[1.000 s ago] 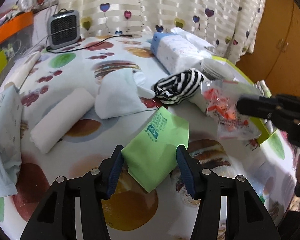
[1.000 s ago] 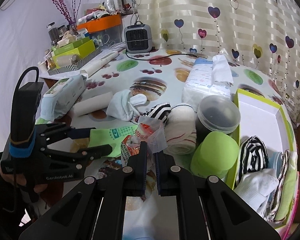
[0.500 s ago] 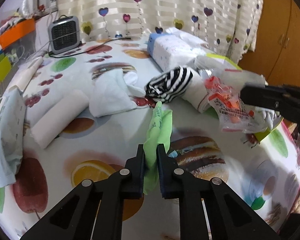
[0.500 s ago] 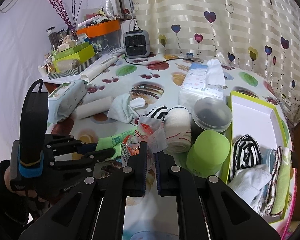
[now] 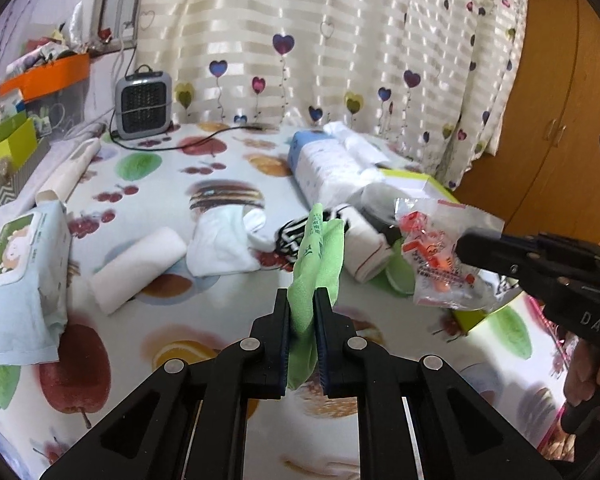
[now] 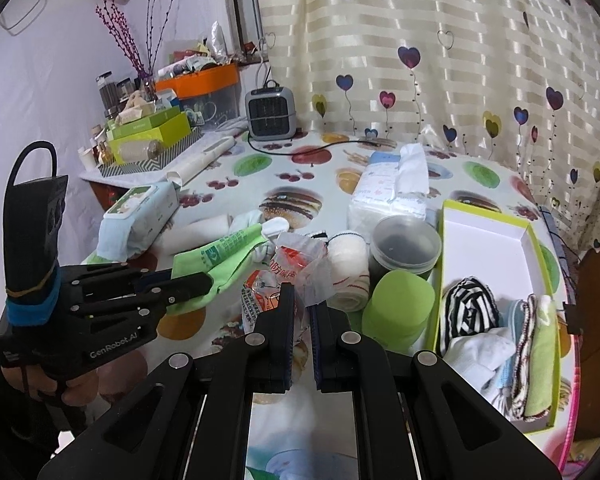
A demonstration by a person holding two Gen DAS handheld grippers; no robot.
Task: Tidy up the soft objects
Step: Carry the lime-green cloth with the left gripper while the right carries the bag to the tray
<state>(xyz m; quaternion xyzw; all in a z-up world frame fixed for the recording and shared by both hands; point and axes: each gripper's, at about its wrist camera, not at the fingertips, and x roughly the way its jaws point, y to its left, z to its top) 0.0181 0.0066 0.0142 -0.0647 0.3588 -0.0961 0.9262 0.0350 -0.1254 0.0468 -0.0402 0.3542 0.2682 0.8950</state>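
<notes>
Two grippers in play, one per hand. Left gripper (image 5: 302,300) is clamped tight on one green cloth (image 5: 316,264), which hangs pinched between the jaws, held up clear of the fruit-print tablecloth (image 5: 160,184). Right gripper (image 6: 300,312) is closed on one clear snack packet (image 6: 288,276) with orange print, also held above the table.

On the table, counted: one rolled white towel (image 5: 138,270), one loose white cloth (image 5: 224,242), one striped black-and-white sock (image 5: 290,238) partly behind the green cloth, one white roll with red stripes (image 6: 350,276).

One green-edged box (image 6: 488,220) sits at the right; inside its near end, one striped piece (image 6: 466,310), one white sock (image 6: 474,354), and folded cloths (image 6: 534,360) stacked on edge, too bunched to count.

Also: one tissue pack (image 6: 388,192), one wet-wipes pack (image 5: 24,276), one heater (image 5: 142,104), one dark lidded tub (image 6: 406,250), one green cup (image 6: 400,308).
</notes>
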